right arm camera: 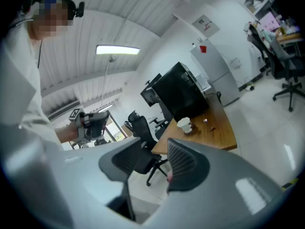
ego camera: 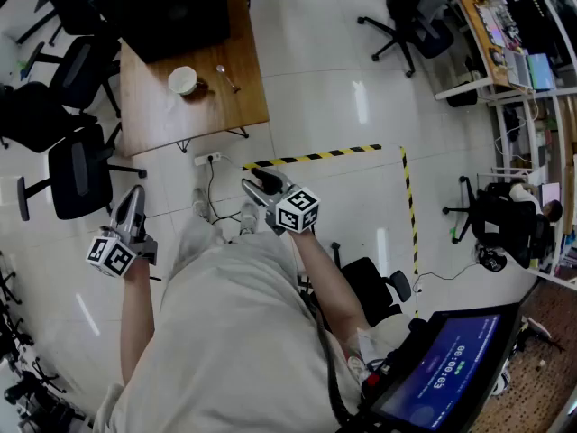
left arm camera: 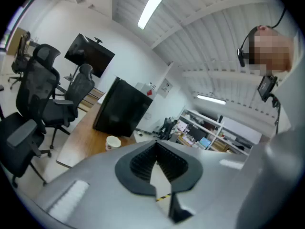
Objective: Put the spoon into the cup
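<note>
Right claw (ego camera: pixel 255 180) jaws apart, empty; left claw (ego camera: pixel 135 197) jaws together, empty. Spoon (ego camera: pixel 225 78) tiny, hard to resolve, beside cup (ego camera: pixel 183 80) on table (ego camera: pixel 153 115) well ahead of both. Screen (ego camera: pixel 446 368) behind: 00:00:03

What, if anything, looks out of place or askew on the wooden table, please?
Nothing stands out. The cup stands upright on the wooden table, and the spoon lies on the tabletop beside it, apart from it. No spill or damage shows, though both are small in these views.

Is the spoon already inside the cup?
No, the spoon lies on the wooden table beside the cup.
</note>
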### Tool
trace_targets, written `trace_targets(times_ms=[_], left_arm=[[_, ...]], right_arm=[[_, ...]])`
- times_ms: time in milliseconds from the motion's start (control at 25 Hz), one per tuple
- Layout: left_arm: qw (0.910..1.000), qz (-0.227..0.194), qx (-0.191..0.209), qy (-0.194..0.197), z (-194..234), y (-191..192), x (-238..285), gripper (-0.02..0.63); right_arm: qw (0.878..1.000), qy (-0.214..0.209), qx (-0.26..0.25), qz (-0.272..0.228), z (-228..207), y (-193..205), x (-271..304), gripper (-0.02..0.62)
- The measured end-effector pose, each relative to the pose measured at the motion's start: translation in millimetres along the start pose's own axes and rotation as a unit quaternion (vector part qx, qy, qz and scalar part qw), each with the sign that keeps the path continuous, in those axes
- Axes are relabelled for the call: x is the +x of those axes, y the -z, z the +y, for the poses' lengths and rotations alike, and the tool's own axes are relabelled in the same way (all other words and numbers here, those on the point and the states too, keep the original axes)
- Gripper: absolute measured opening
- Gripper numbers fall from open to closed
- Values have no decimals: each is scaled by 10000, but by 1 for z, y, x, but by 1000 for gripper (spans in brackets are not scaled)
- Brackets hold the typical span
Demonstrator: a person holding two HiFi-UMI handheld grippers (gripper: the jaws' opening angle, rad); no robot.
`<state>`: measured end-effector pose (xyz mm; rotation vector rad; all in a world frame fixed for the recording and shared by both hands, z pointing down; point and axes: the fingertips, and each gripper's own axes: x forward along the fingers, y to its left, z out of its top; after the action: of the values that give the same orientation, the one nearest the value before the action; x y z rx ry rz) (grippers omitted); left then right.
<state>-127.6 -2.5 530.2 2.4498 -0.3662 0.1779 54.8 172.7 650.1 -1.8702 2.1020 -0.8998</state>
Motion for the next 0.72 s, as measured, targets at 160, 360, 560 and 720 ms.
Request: trace_targets(times_ms=[160, 360, 560, 720], left_arm=[[9997, -207, 102, -9, -11, 10, -27, 3], [9987, -436, -110, -234, 0, 3, -31, 3], [9972, -697, -24, -279, -5, -4, -31, 3], [9963, -758, -215, -336, -3, -2, -35, 2]], right_arm=[[9987, -482, -53, 128, 40, 12, -21, 176], [9984, -560, 14, -99, 48, -16, -42, 184], [9982, -509, -143, -270, 44, -30, -64, 184], [9976, -513, -78, -460, 44, -37, -66, 184]])
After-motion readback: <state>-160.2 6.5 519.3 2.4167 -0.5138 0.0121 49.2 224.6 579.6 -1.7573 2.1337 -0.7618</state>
